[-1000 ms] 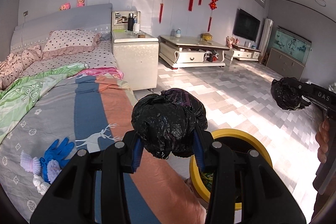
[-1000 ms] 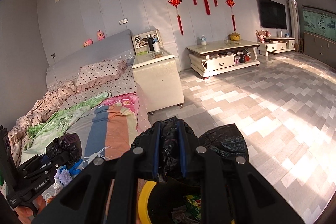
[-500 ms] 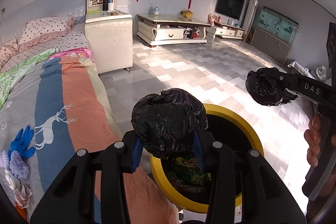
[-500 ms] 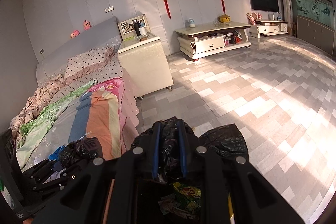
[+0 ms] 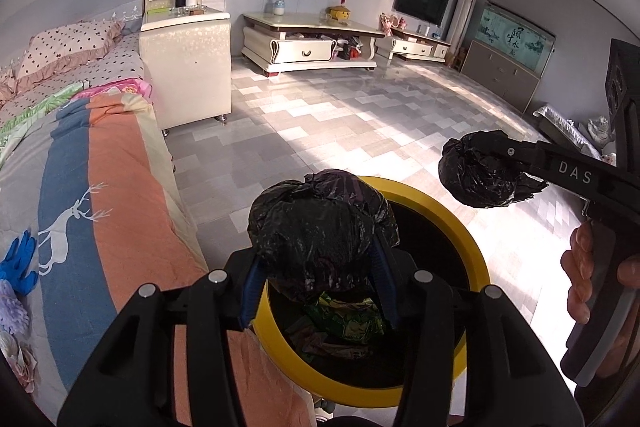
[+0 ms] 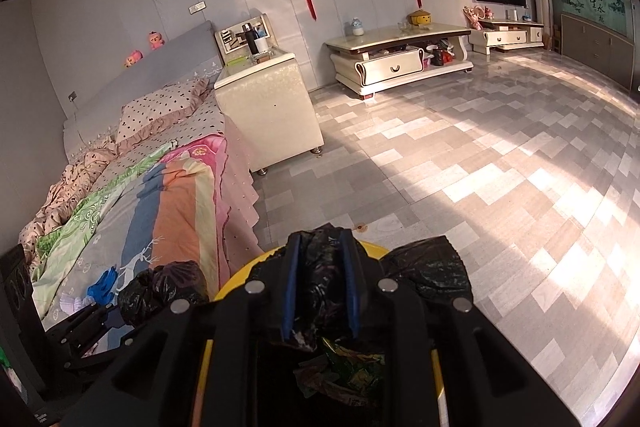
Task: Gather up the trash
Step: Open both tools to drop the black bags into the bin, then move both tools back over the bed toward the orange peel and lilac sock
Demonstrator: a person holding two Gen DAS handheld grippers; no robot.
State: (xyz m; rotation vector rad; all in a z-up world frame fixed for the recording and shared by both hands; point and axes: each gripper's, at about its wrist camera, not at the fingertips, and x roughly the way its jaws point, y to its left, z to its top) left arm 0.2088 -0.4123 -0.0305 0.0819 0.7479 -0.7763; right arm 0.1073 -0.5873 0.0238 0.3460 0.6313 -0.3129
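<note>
Left tongs (image 5: 320,279): my blue pads flank a crumpled black bag (image 5: 320,231); the jaws have just been opening, and the bag sits between them with the pads no longer clearly pressing it.
Black bag in left tongs: a knotted, wrinkled ball, hanging just over the near-left rim of the yellow bin (image 5: 472,251).
Right tongs (image 6: 320,287): pinching a second black bag (image 6: 320,279) tightly between narrow-set blue pads; these jaws have also just been opening a little, yet the plastic is gripped on both sides.
Second black bag: bunched between the pads, with a loose lobe bulging out to the right of the fingers; it hangs above the far rim of the bin. In the left view it shows as a dark lump at the tip of the other tool, out beyond the bin's right edge.
Yellow bin: round, yellow-rimmed, dark inside, standing on the tiled floor (image 6: 480,167) right against the side edge of the bed (image 5: 120,195).
Bin contents: green printed wrappers (image 5: 344,319) and scraps at the bottom.
My right hand (image 5: 588,275): fingers wrapped round the grey handle, at the right edge of the left view.
Bed: striped quilt with a white deer print; a blue glove (image 5: 18,267) lies near its left edge.
</note>
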